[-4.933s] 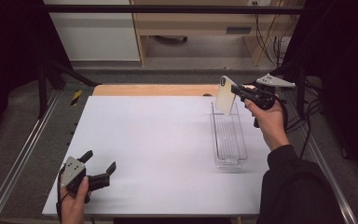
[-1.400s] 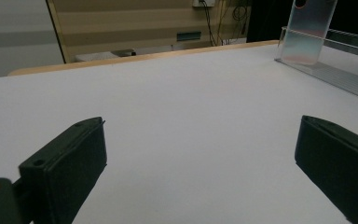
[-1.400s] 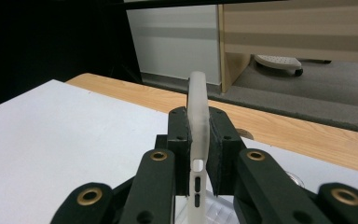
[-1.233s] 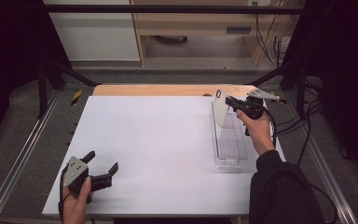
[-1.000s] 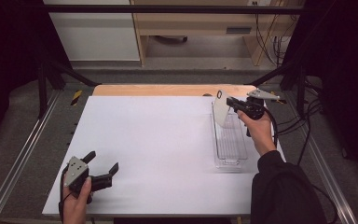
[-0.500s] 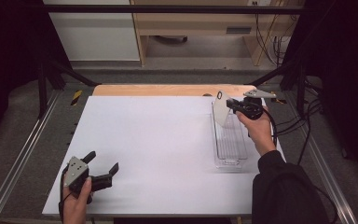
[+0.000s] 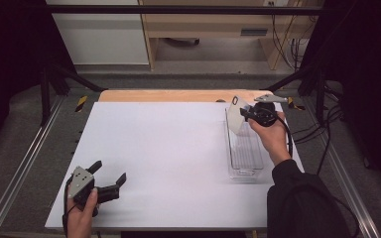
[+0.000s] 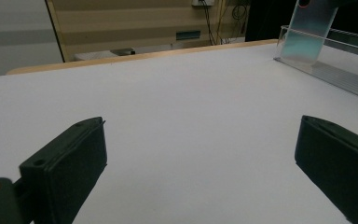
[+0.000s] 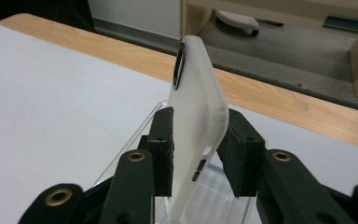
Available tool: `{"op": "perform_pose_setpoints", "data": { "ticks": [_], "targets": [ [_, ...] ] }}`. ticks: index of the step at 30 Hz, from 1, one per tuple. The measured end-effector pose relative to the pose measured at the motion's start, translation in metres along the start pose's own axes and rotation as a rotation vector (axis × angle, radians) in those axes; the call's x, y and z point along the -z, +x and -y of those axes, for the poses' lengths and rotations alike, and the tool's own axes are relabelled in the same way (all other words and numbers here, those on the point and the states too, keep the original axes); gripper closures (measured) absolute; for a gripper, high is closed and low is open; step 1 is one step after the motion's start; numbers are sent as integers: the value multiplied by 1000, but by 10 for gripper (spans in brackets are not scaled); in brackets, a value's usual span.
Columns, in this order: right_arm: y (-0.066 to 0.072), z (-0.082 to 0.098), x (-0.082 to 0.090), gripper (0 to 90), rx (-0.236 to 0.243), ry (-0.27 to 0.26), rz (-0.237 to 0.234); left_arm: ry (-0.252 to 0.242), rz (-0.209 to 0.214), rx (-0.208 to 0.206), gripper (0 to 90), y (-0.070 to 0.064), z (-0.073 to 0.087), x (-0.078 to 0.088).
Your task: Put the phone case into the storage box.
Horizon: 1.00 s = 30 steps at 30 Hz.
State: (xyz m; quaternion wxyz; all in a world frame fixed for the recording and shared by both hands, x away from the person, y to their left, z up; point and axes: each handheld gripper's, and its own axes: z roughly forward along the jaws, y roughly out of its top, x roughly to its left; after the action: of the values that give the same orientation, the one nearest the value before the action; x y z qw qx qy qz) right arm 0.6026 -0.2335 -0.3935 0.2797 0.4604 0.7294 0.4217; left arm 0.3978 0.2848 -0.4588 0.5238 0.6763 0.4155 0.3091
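The frosted phone case [image 9: 196,121] stands upright at the upper right of the high view, over the far end of the clear tray [image 7: 246,158]. The right hand-held gripper [image 9: 199,154], jaws just opening, brackets it; the left pad touches, the right stands off. The left hand-held gripper [image 7: 110,179], lower left on the counter [image 7: 168,148], is spread, holding nothing.

Table [image 7: 168,148]: white sheet over the top; bare wooden strip [image 7: 163,95] along the far edge; clear bin [image 7: 244,148] lies directly on the sheet, long and narrow, just below and beside the right gripper [image 7: 245,115], its length running near-to-far; sheet bare between bin and left gripper [image 7: 110,179], the two well apart; left gripper at the near edge.
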Motion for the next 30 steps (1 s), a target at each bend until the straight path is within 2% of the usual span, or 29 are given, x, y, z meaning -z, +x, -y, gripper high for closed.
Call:
{"op": "perform_pose_setpoints", "data": {
  "ticks": [4,6,10,23,30],
  "targets": [
    [1,-1,1,669,6,22,18,0,-3,1,20,0,0,0],
    [2,-1,1,731,14,37,19,0,-3,1,20,0,0,0],
    [2,-2,0,743,28,61,33,-2,-4,2,20,0,0,1],
    [-8,-6,-17,660,-7,48,122,-4,-6,10,20,1,0,1],
    [-9,-9,-25,617,-12,31,138,-6,-5,14,20,0,0,1]
  ]
}}
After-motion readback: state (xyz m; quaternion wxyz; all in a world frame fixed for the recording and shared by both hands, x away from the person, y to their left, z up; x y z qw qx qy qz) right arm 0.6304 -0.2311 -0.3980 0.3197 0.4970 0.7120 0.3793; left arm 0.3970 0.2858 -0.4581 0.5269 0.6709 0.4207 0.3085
